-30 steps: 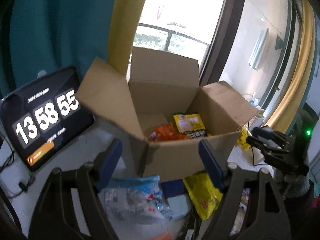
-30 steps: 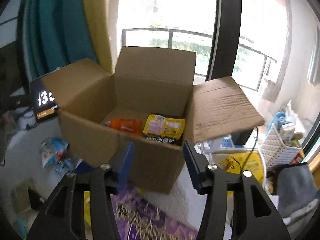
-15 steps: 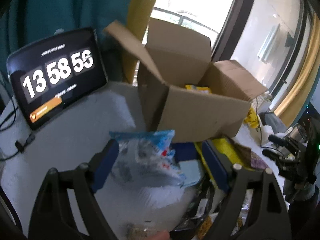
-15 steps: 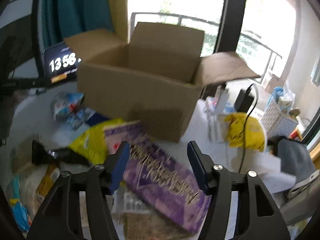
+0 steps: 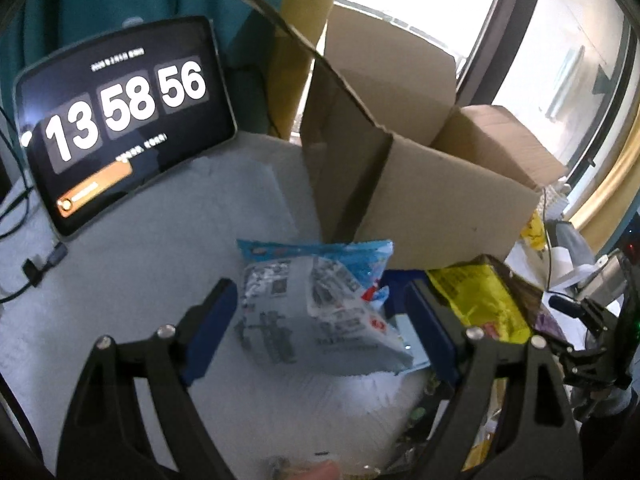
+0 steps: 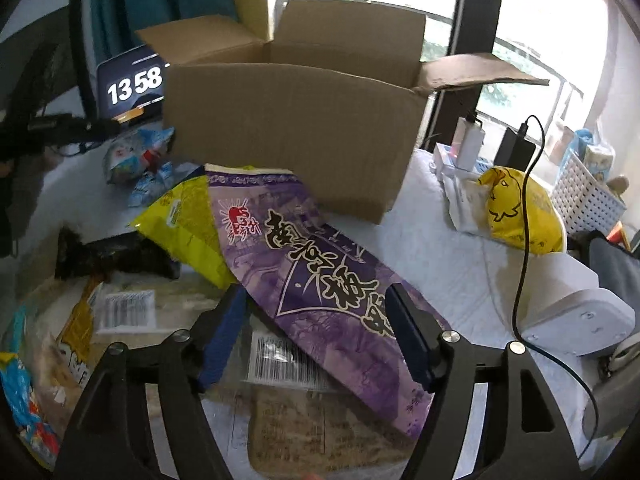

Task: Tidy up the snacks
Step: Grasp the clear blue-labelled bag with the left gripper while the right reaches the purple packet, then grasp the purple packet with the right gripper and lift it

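Purple packet [image 6: 320, 280] between right claw [image 6: 316, 336] fingers

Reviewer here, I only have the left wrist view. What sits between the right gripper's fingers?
Observer: A purple snack bag lies between the right gripper, jaws open, not pressing it.
Reviewer: Anything under that bag?
Observer: A yellow packet is tucked partly beneath it.
Reviewer: What's right of the cardboard box?
Observer: A white basket past a yellow plastic bag.

box [image 6: 288, 128] inside hidden, tablet [image 6: 132, 84] half-covered
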Available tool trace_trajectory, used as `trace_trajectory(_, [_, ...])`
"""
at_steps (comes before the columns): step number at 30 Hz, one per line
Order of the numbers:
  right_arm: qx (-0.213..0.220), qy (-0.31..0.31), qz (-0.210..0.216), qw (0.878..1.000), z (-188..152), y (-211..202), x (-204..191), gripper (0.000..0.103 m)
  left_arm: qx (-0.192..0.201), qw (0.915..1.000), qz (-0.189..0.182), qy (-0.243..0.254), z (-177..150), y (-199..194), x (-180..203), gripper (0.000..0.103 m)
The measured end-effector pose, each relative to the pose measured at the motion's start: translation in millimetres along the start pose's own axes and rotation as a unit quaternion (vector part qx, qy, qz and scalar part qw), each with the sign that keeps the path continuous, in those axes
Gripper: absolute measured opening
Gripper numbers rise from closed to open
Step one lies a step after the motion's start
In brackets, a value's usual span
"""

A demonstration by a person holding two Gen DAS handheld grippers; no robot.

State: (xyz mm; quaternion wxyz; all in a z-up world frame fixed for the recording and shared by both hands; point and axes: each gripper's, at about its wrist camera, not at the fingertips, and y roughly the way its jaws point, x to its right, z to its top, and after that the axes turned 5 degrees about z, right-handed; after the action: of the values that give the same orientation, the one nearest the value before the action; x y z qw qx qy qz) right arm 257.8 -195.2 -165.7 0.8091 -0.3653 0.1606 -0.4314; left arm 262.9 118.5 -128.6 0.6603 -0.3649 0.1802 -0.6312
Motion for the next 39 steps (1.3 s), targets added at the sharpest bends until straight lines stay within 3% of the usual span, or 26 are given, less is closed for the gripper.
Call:
trace_trajectory(8, [-0.007, -0.002, -0.006, 1.000, 3.6, 22.9, -0.9, 0.075, -0.019, 0.9997, 0.008, 0.008, 4.9, 24.8, 4.6, 0.087])
trace_trajectory(13, [-0.002, -0.018, -0.011, 1.000, 1.4, 22.7, -6.8, 0.072, -0.048, 0.9982, 0.032, 0.013, 2.5, 47.0, 2.5, 0.088])
trace_trajectory(15, [-0.003, -0.025, -0.007, 1.000, 0.0, 24.0, -11.2, 0.062, -0.059, 0.9978, 0.030, 0.010, 1.4, 54.2, 1.3, 0.093])
trace_trajectory(16, [-0.002, -0.027, -0.003, 1.000, 0.2, 24.1, -12.8, 0.051, -0.061, 0.9977, 0.028, 0.005, 1.6, 56.7, 0.2, 0.094])
trace_trajectory(18, [-0.010, -0.032, -0.011, 0.999, 0.4, 28.7, -16.2, 0.009, -0.064, 0.9976, 0.023, 0.000, 2.0, 60.6, -1.6, 0.094])
trace_trajectory(19, [-0.018, -0.036, -0.024, 0.999, -0.8, 33.4, -17.7, 0.007, -0.065, 0.9976, 0.022, -0.002, 1.5, 61.3, -2.0, 0.094])
trace_trajectory(23, [-0.006, -0.033, -0.030, 0.999, -3.7, 29.5, -17.3, 0.005, -0.062, 0.9980, 0.011, 0.000, 0.4, 62.3, -3.6, 0.093])
trace_trajectory(30, [0.034, -0.019, -0.033, 0.999, 3.3, -7.4, -11.6, 0.004, -0.052, 0.9984, -0.023, 0.004, -2.4, 50.7, -10.2, 0.075])
trace_trajectory(39, [0.084, -0.018, -0.026, 0.996, 14.3, -56.1, -18.4, 0.003, -0.009, 0.9992, -0.037, 0.011, -1.3, 7.9, -7.2, 0.073])
